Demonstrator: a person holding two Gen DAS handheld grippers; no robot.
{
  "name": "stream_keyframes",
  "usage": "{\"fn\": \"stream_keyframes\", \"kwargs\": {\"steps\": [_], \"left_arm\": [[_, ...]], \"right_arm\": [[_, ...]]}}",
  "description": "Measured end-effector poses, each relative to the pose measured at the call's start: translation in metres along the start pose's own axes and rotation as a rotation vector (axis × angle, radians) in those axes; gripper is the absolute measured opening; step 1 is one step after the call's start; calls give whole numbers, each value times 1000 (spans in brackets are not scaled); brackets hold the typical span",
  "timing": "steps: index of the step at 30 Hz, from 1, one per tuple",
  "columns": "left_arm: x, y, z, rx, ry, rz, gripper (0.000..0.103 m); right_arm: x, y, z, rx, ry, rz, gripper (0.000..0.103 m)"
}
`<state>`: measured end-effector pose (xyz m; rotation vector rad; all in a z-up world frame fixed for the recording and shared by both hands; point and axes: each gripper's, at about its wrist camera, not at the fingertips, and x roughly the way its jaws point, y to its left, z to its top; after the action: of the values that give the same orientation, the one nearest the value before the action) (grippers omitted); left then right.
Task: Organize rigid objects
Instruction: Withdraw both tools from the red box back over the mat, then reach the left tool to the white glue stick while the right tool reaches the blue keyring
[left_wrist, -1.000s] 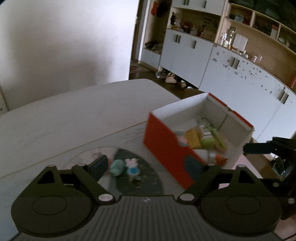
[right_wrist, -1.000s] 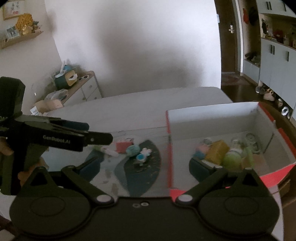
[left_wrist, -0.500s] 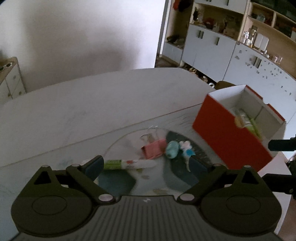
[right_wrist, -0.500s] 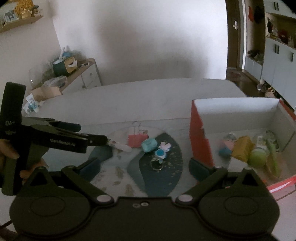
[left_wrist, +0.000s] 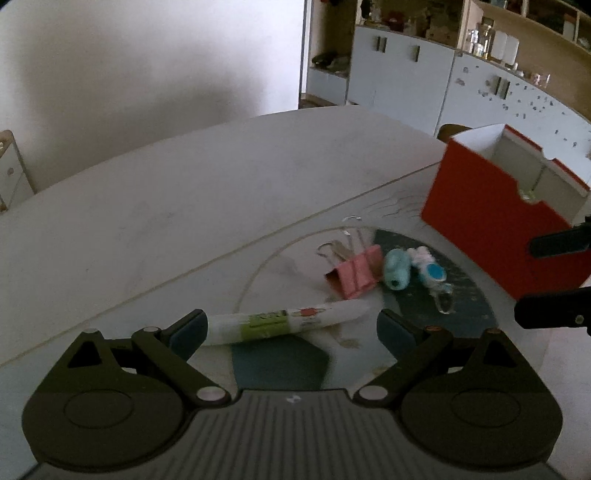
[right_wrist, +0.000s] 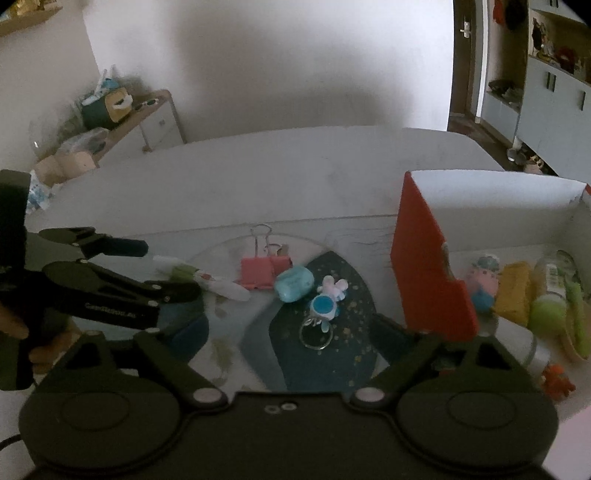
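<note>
1. Right now your left gripper (left_wrist: 288, 328) is spread wide, holding nothing, low over the round patterned mat (left_wrist: 280, 363) on the white table (left_wrist: 184, 192).
2. Between its two fingers lies the white and green tube (left_wrist: 284, 322), sideways; the tube's left end sits just beside the left fingertip (left_wrist: 186, 330), though you cannot tell from these views whether they touch. The right fingertip is well clear of the tube's far end.
3. Beyond the tube, toward the right, you have the pink binder clip (left_wrist: 356, 271) with its wire handles pointing away, the teal capsule-shaped case (left_wrist: 397, 268) right beside it, and then the small blue and white keychain figure (left_wrist: 428, 267) with its ring on the dark part of the mat.
4. Further right stands the red box (left_wrist: 491, 210), open at the top and white inside.
5. Your right gripper (right_wrist: 291, 334) is also spread apart and empty, hovering above the near edge of the mat; the keychain ring lies between its fingers, untouched.
6. From the right wrist camera you can see the left gripper (right_wrist: 166, 269) at the left, its fingers on either side of the tube (right_wrist: 207, 280).
7. The same view looks into the box (right_wrist: 428, 273): a pink and blue figure (right_wrist: 482, 275), a yellow block (right_wrist: 511, 288), a clear bottle (right_wrist: 554, 273) and green items (right_wrist: 554, 314) lie on its floor at the right.
</note>
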<state>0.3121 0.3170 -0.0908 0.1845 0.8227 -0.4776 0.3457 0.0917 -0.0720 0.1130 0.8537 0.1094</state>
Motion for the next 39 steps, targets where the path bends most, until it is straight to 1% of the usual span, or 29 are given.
{"fn": "stream_keyframes", "kwargs": {"steps": [5,11,14,18,20,25,28,31,39], "left_arm": [[14,8,3,5,-5,-12,99],[27,12,6,82,-14,-51,99],[33,12,6,122,-2,-73,99],[41,13,6,150,5,-82,99],[46,14,7,167,11,-98,99],[55,14,5,205,53,-145,99],[58,13,2,215,69,-144,99],[56,11,-2,225,63,-135,99],[50,1,-8,199,62,-110,98]], "right_arm": [[15,-2,0,4,24,-18,85],[31,-2,4,-2,46,-27,82],[38,-1,6,-5,57,-30,81],[48,-2,8,-15,69,-36,80],[51,-4,9,-17,76,-40,79],[61,-10,10,-3,93,-54,76],[65,-12,9,1,100,-53,75],[70,-14,9,0,106,-60,72],[78,-18,9,-3,111,-73,59]]}}
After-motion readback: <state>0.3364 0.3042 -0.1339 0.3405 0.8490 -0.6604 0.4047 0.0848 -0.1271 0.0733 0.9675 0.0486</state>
